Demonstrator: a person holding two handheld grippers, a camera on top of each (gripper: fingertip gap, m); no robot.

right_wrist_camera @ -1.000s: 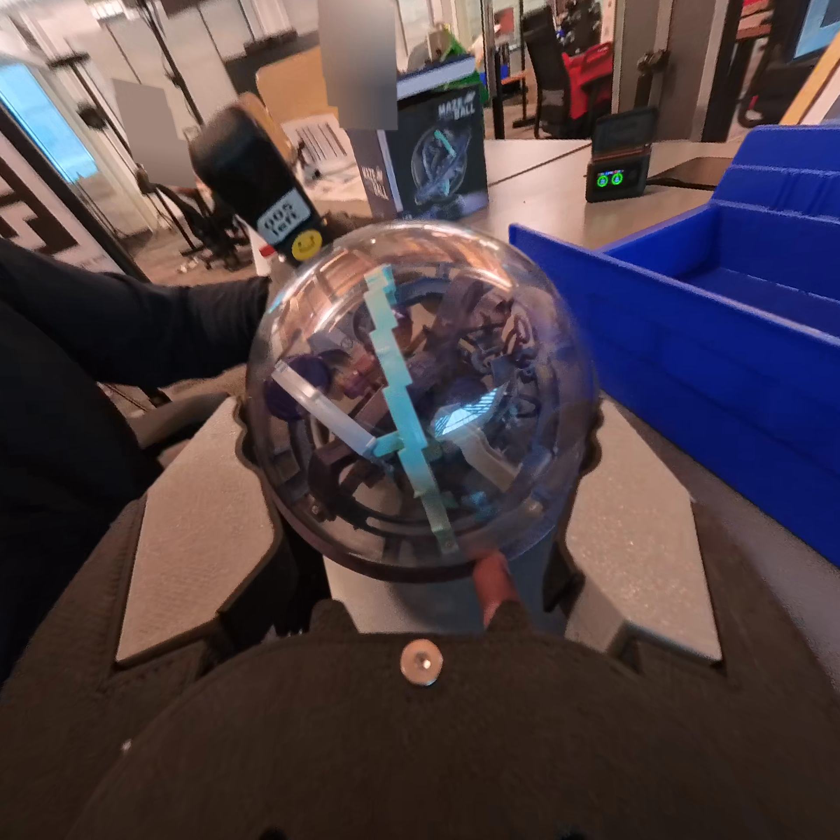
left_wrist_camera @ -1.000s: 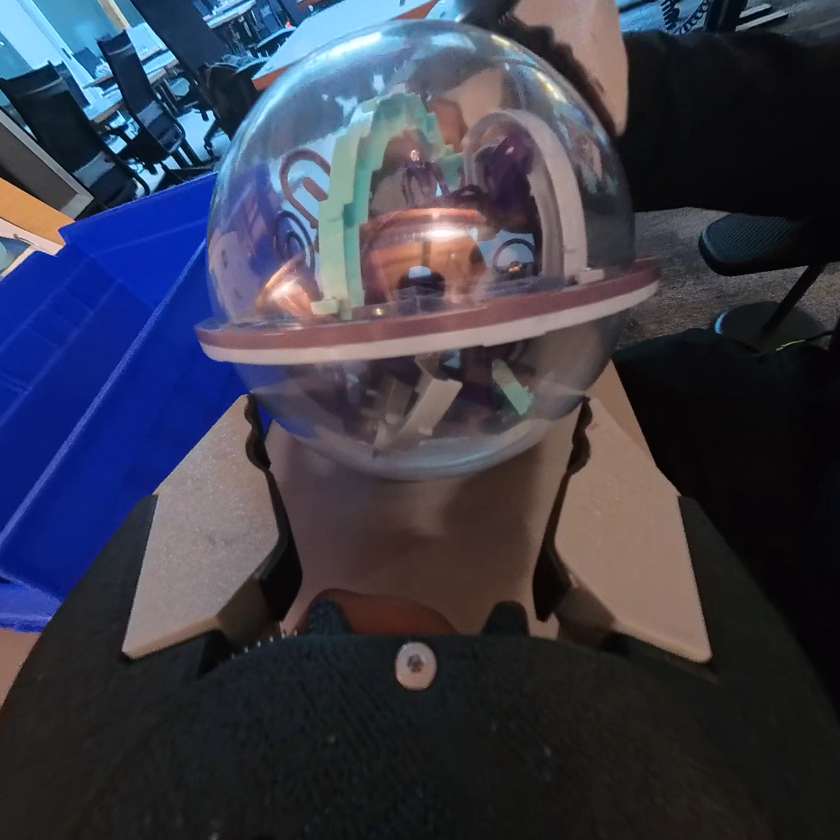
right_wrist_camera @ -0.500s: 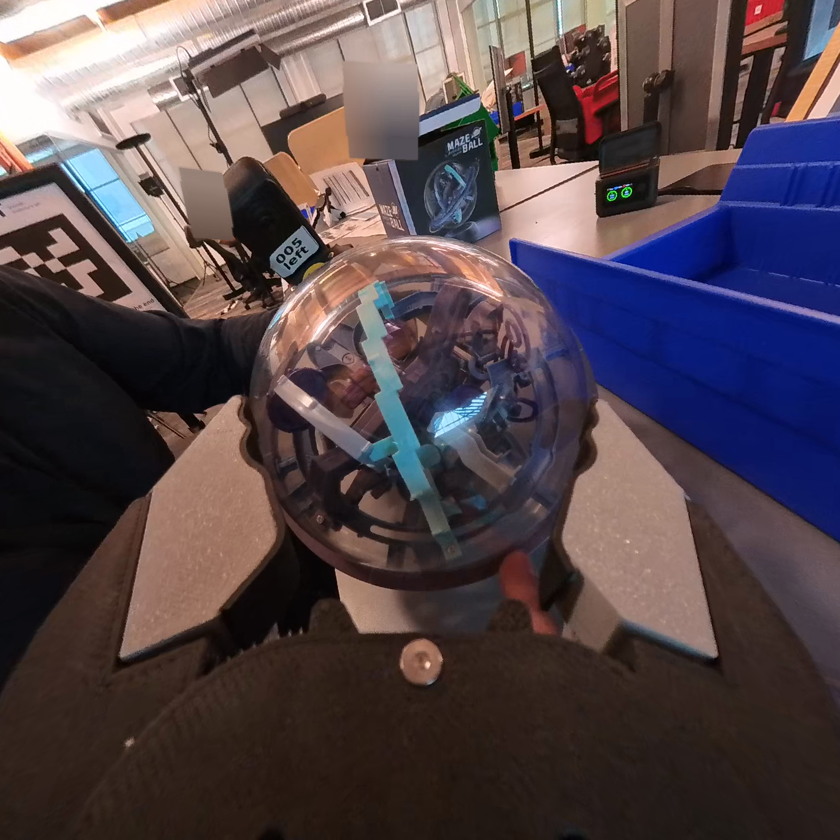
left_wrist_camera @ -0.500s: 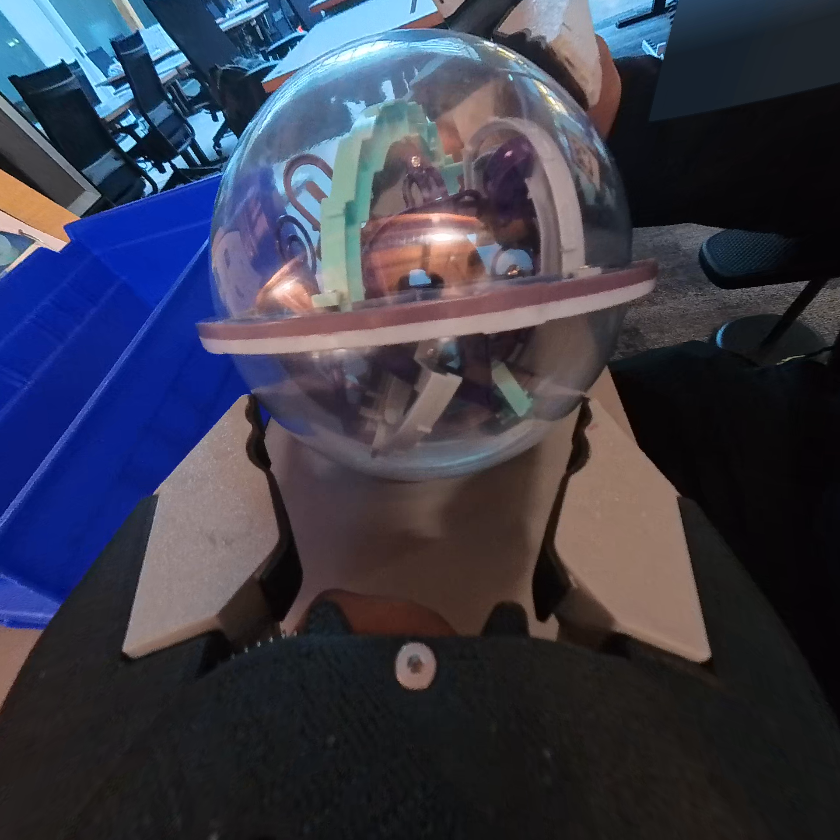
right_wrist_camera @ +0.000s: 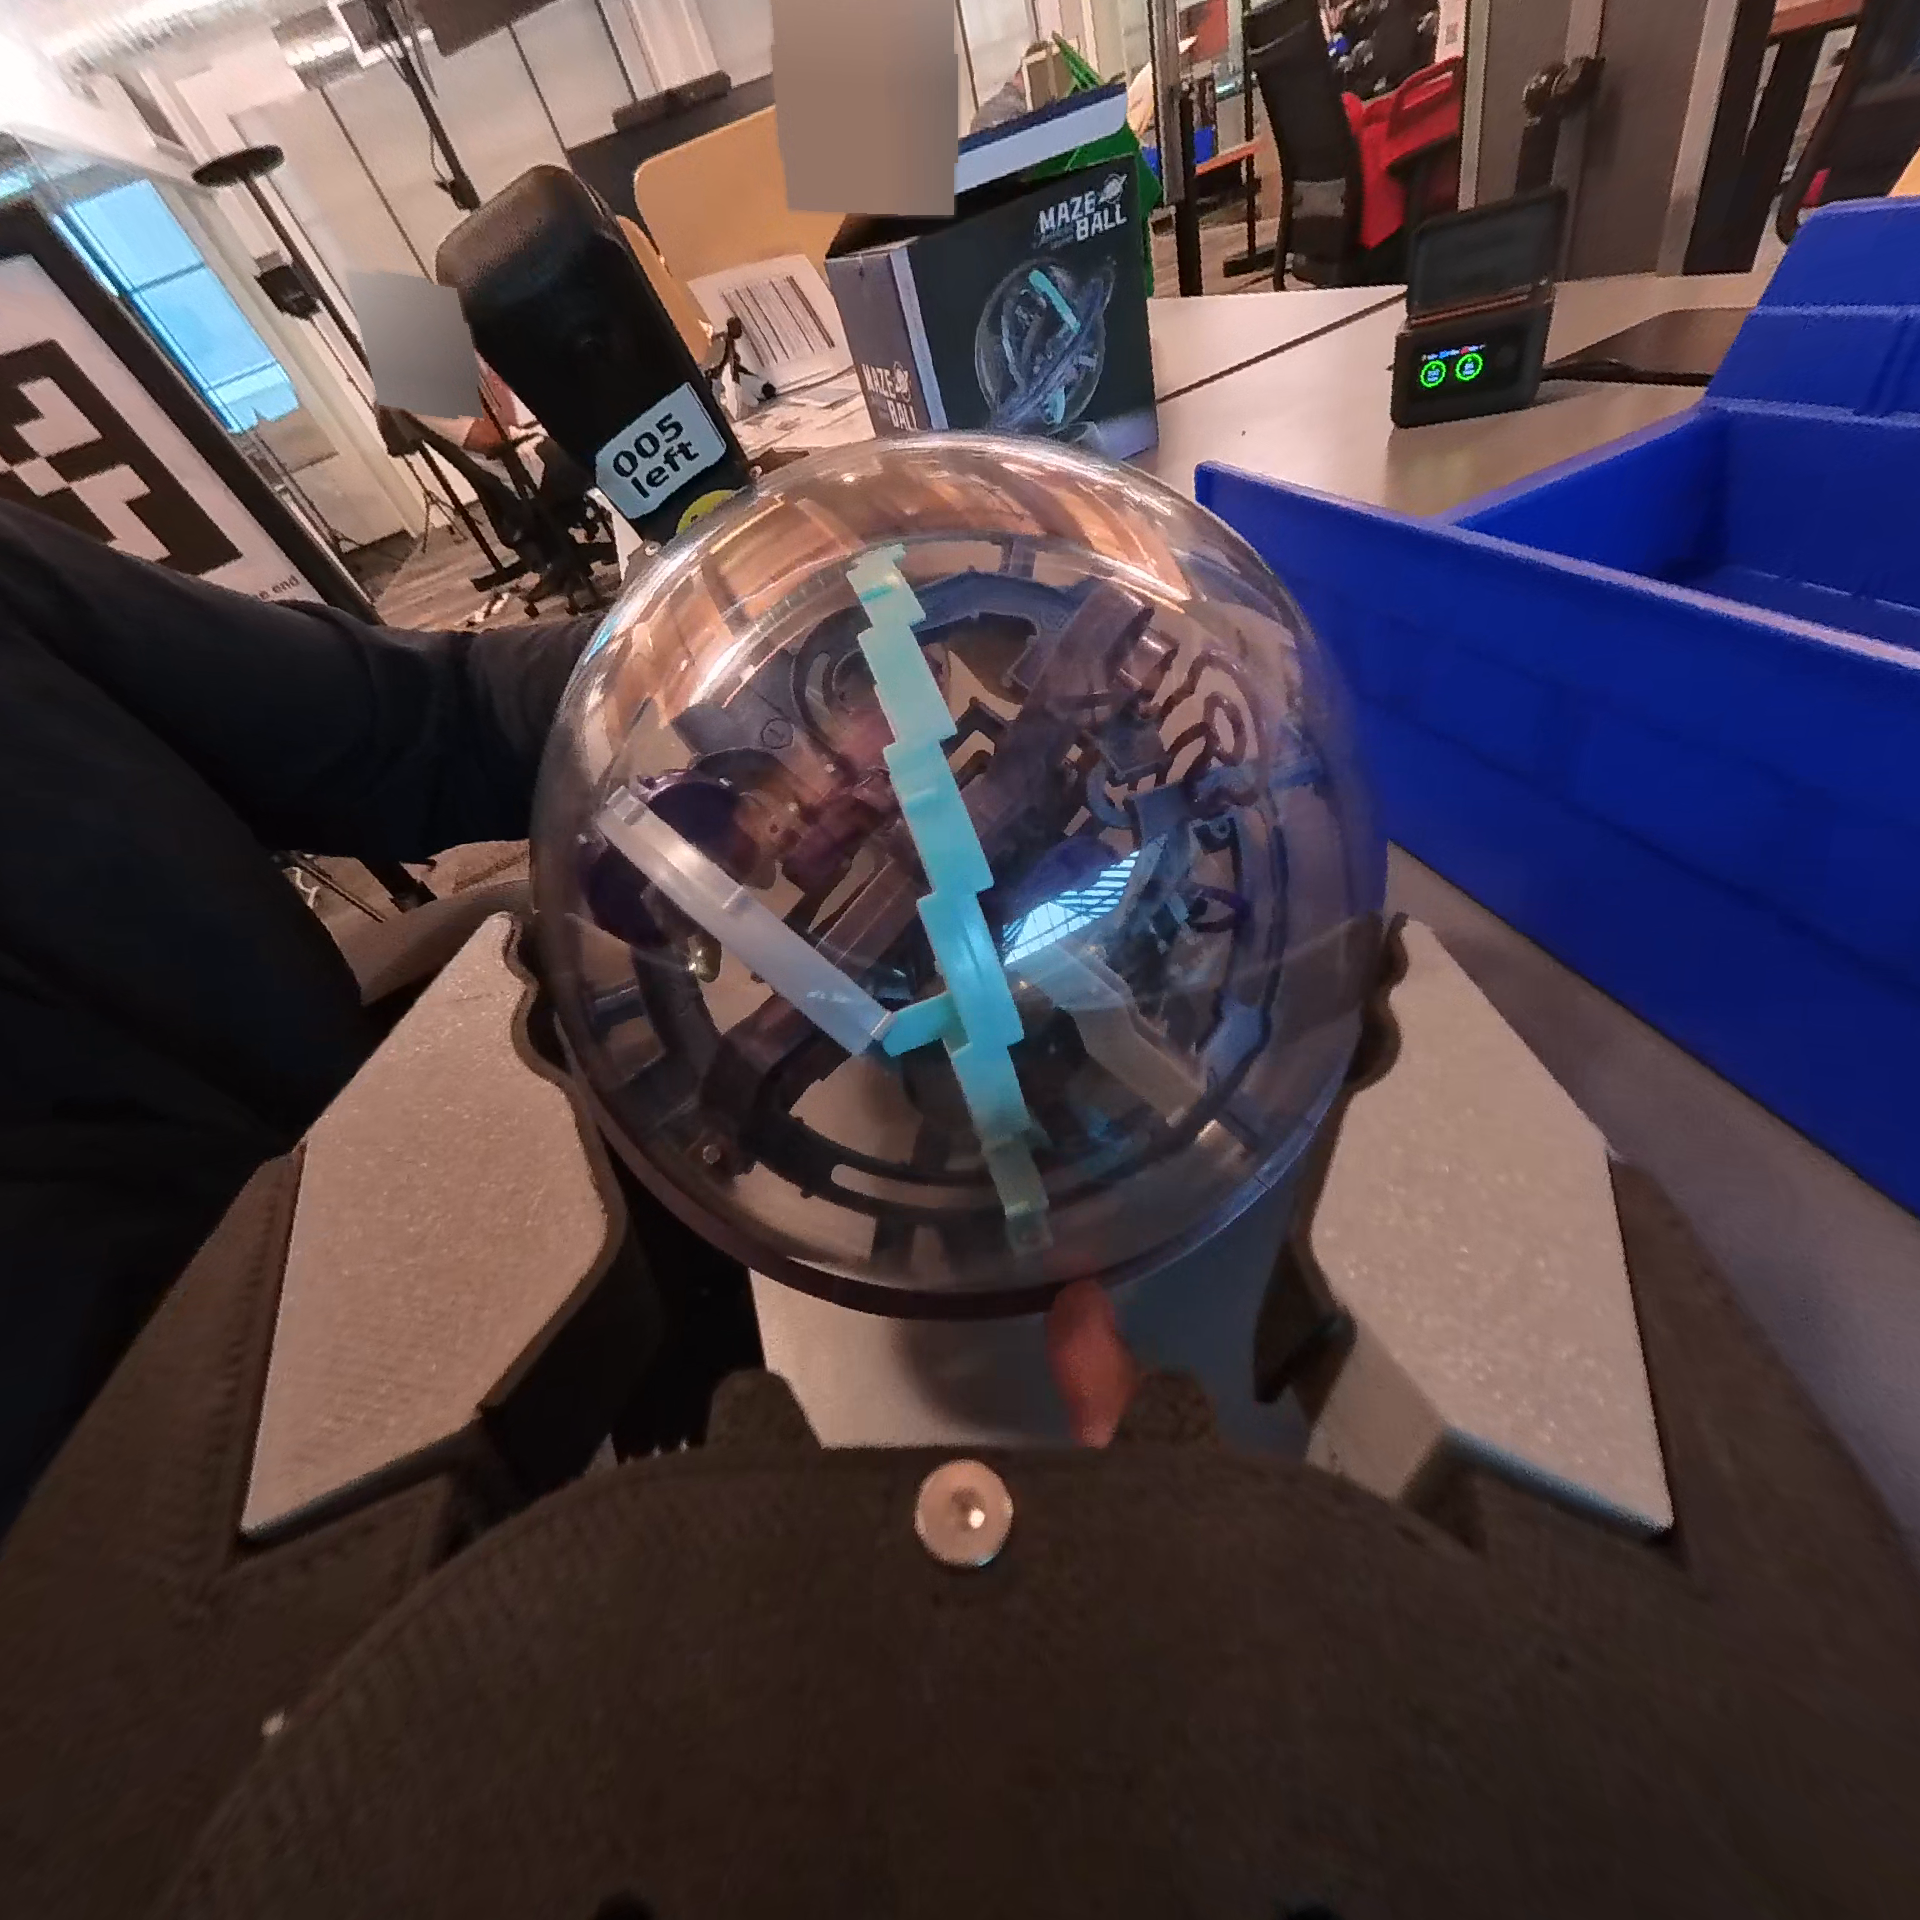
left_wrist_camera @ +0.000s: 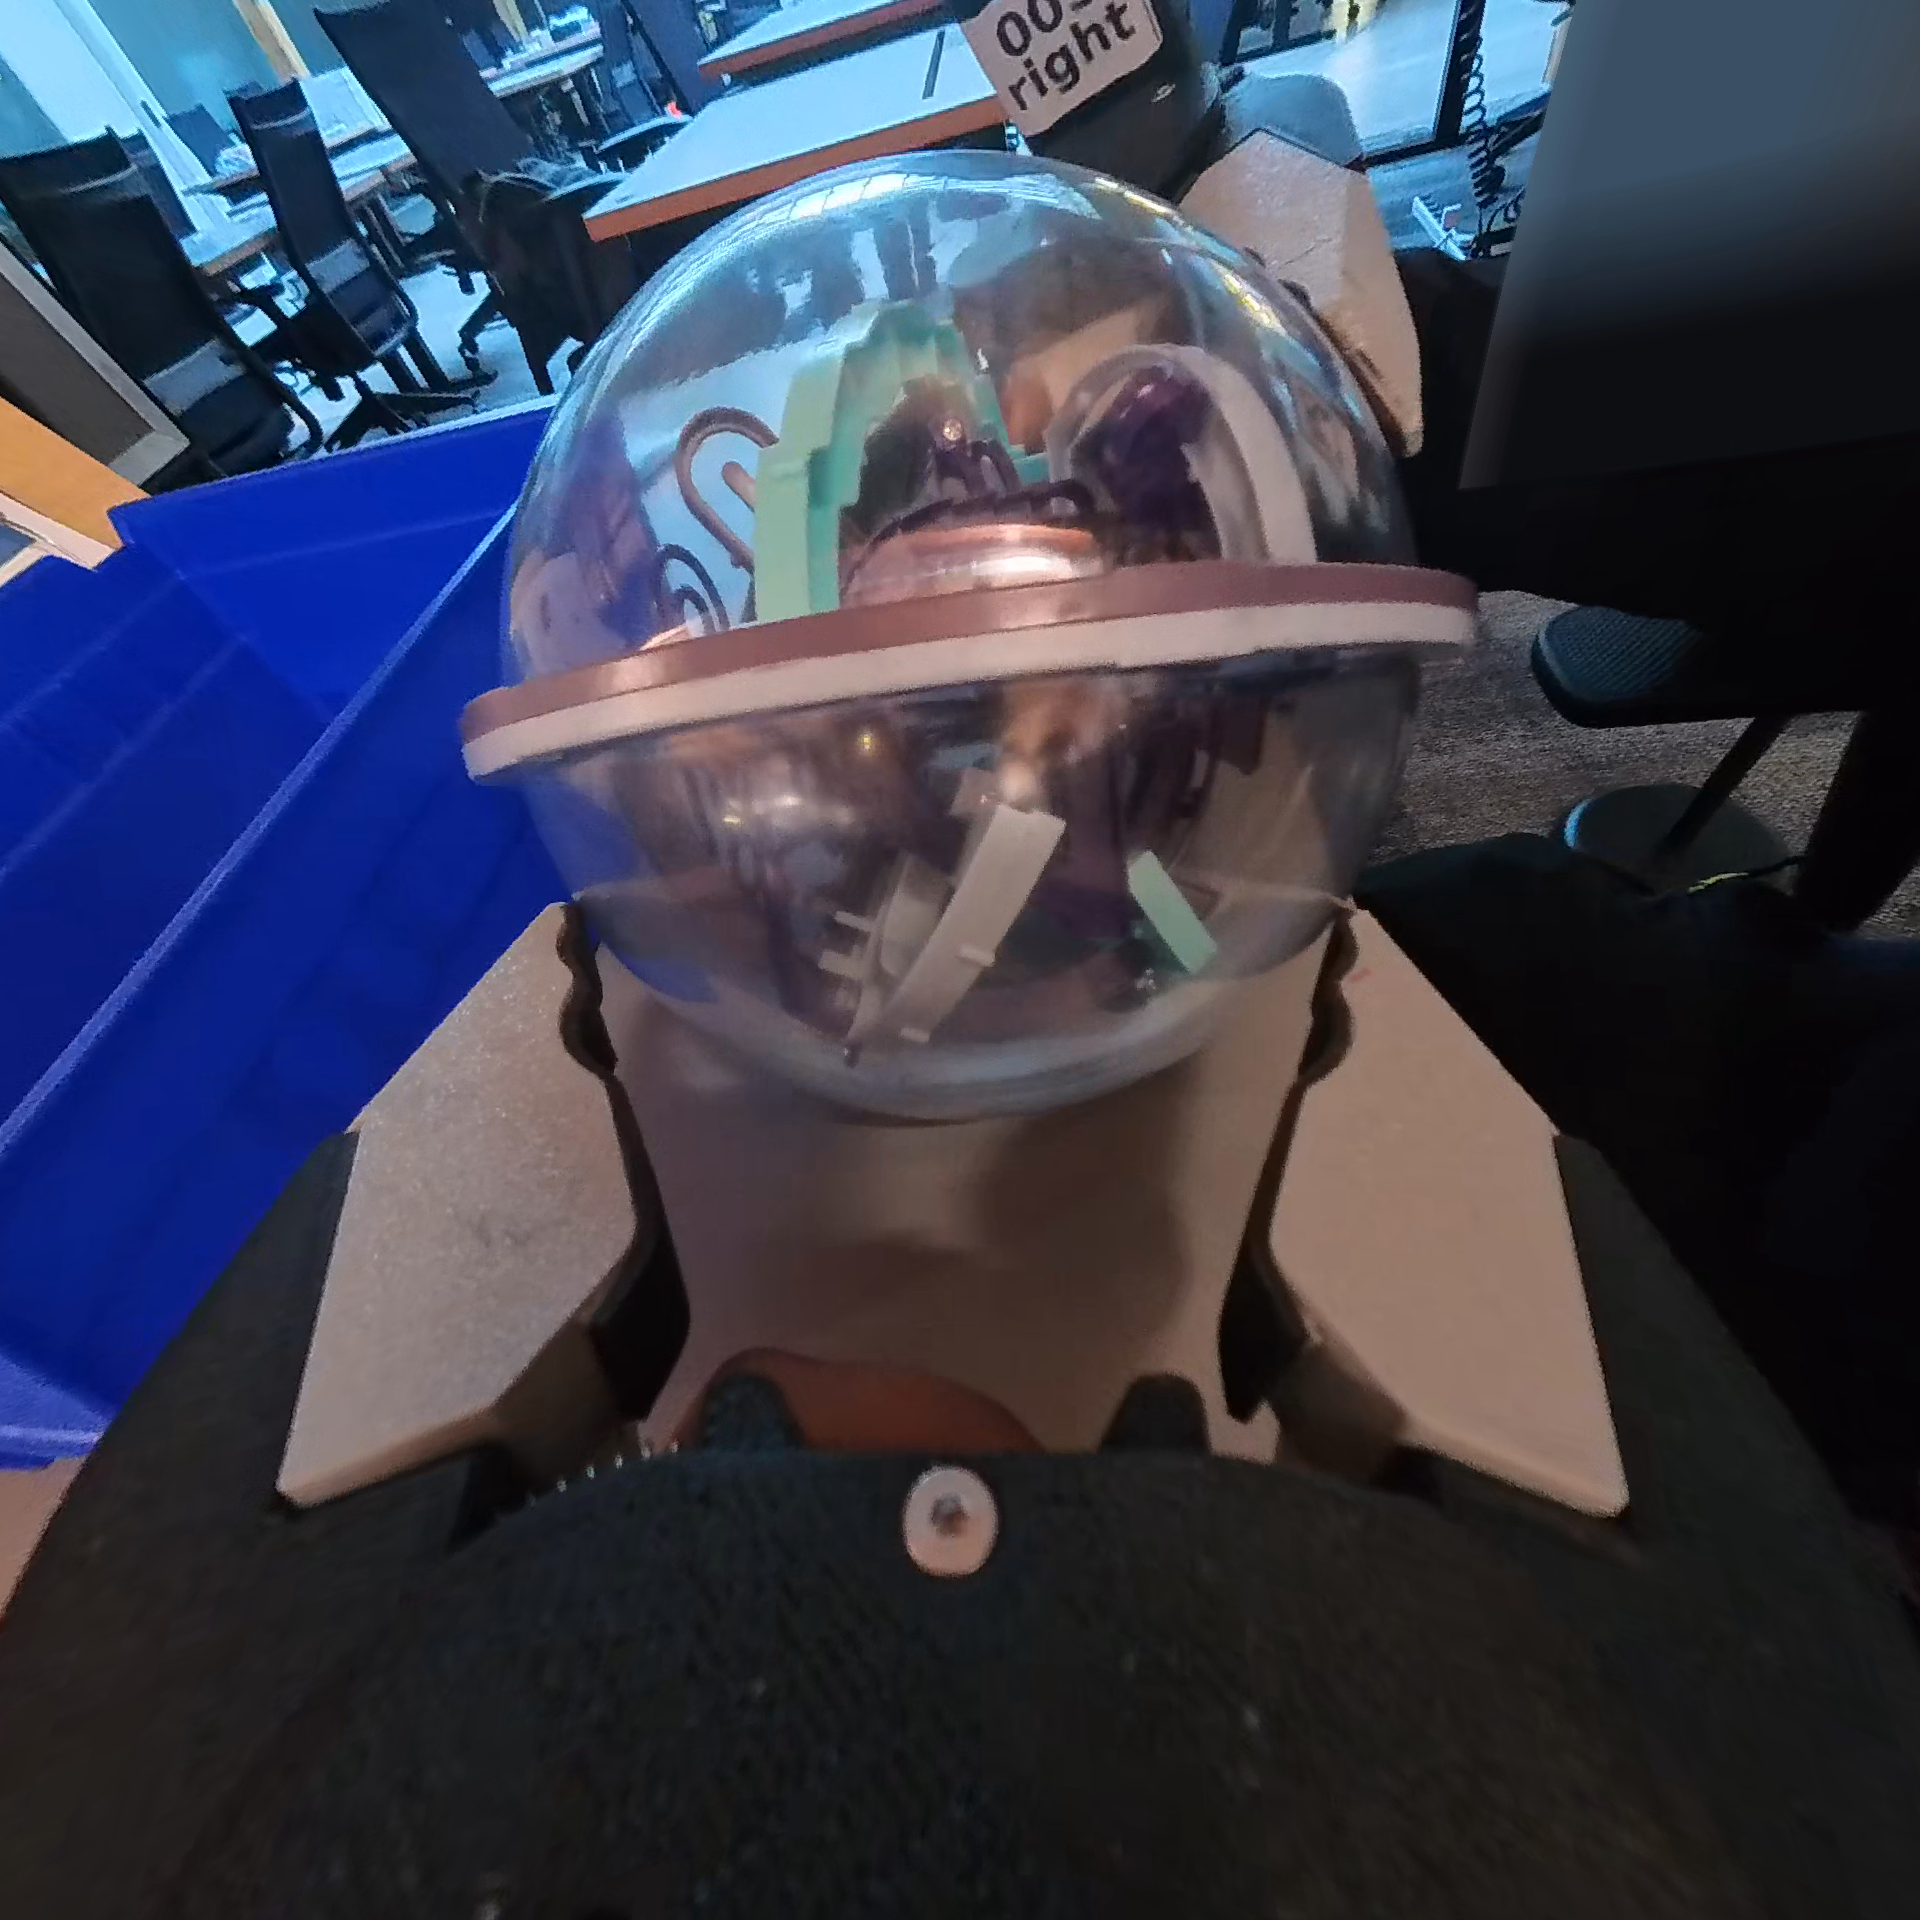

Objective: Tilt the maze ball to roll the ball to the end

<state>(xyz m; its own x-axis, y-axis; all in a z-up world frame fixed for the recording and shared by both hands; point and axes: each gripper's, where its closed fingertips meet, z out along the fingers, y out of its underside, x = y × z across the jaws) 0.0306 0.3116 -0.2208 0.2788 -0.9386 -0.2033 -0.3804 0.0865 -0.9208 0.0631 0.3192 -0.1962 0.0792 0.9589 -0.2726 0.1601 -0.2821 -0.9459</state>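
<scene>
Office desk, blue bin beside you, maze ball (left_wrist_camera: pixel 961 644) held up between both grippers.

Grey tabletop (right_wrist_camera: pixel 1288 353) runs under your hands, with a blue plastic bin (right_wrist_camera: pixel 1621 665) just to one side, the toy's dark box (right_wrist_camera: pixel 997 322) and a small device with green lights (right_wrist_camera: pixel 1465 343) farther back, and rows of black office chairs (left_wrist_camera: pixel 312 270) behind. You have the left gripper (left_wrist_camera: pixel 956 997) and the right gripper (right_wrist_camera: pixel 961 997) each spread wide and pressed against opposite sides of the clear sphere, so it hangs clear of the table, its brown-and-white equator ring (left_wrist_camera: pixel 1091 634) slightly tilted. A small steel ball (right_wrist_camera: pixel 704 954) seems to sit by the white track (right_wrist_camera: pixel 738 930), well inside the maze; you look mid-run, with most of the tilting left to do, though the finish cannot be made out.
</scene>
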